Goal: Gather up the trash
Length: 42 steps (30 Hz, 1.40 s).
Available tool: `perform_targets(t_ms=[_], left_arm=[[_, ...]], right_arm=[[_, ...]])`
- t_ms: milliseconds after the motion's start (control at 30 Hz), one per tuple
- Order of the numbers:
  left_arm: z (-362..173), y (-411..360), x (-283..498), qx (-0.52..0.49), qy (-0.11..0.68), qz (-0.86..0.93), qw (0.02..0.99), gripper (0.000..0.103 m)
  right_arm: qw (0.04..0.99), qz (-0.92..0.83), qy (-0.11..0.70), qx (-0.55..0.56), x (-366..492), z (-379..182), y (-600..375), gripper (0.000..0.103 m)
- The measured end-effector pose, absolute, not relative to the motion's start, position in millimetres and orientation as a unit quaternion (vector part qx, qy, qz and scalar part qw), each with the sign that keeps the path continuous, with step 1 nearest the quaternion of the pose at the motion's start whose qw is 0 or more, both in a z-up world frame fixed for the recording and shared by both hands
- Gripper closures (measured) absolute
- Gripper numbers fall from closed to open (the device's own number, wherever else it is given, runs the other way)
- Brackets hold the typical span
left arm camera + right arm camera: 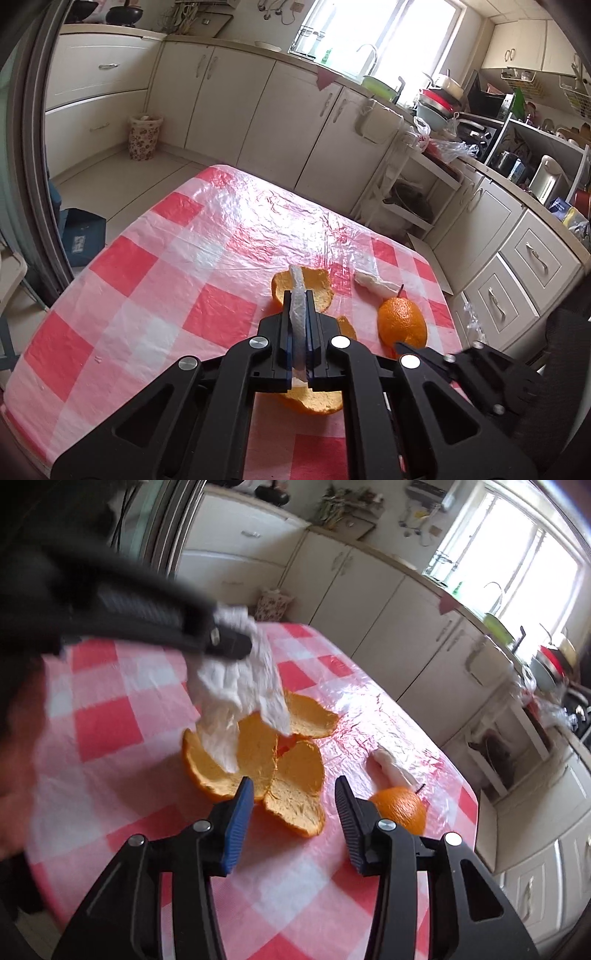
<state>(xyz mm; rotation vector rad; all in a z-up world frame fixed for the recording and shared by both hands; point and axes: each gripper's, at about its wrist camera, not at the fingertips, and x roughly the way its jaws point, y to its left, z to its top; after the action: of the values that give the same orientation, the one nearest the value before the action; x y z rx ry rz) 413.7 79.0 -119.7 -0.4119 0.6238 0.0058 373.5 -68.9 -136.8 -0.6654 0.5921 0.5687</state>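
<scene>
My left gripper (298, 293) is shut on a white crumpled tissue (297, 314) and holds it above the checked tablecloth (147, 295). From the right wrist the left gripper (229, 642) shows blurred, the tissue (240, 686) dangling over the orange peel (258, 749). My right gripper (293, 778) stands open just above the table, one lobe of the peel lying between its fingertips, untouched by the pads. A second small tissue (388, 770) lies beside a whole orange (400, 806) to the right. In the left wrist view the peel (321, 288) sits behind the fingers.
A floral waste bin (144, 136) stands on the floor by the far cabinets, beyond the table. The whole orange (402, 321) and small tissue (373, 282) lie near the table's right edge. A cluttered counter and shelves run along the right. A blue box (83, 236) sits on the floor at left.
</scene>
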Motion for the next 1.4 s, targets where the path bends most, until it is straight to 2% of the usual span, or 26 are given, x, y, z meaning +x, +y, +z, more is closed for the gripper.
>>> perform_targets(t_ms=[100,200,233,267,1100,1333,1400], left_arm=[[-120,82,414,-0.202,0.305,0.001,0.930,0.098],[-119,83,413,-0.200,0.304,-0.002,0.932,0.098],[-119,82,413,-0.199,0.303,-0.004,0.932,0.098],[-119,82,413,-0.198,0.303,-0.006,0.932,0.098],[-118,65,401,-0.201,0.305,-0.028,0.930,0.098],[-121,57,397,-0.202,0.309,-0.024,0.929,0.098],[-122,56,397,-0.200,0.310,-0.020,0.929,0.098]], right_arm=[[0.854,0.277,0.297,-0.326,388,-147,-67,0.060],[0.850,0.285,0.318,-0.309,397,-154,-68,0.082],[0.849,0.287,0.321,-0.307,397,-155,-68,0.093],[0.848,0.286,0.322,-0.309,395,-157,-65,0.100],[0.874,0.290,0.345,-0.182,343,-113,-139,0.102],[0.875,0.279,0.351,-0.183,335,-111,-158,0.102],[0.870,0.275,0.359,-0.196,338,-118,-155,0.095]])
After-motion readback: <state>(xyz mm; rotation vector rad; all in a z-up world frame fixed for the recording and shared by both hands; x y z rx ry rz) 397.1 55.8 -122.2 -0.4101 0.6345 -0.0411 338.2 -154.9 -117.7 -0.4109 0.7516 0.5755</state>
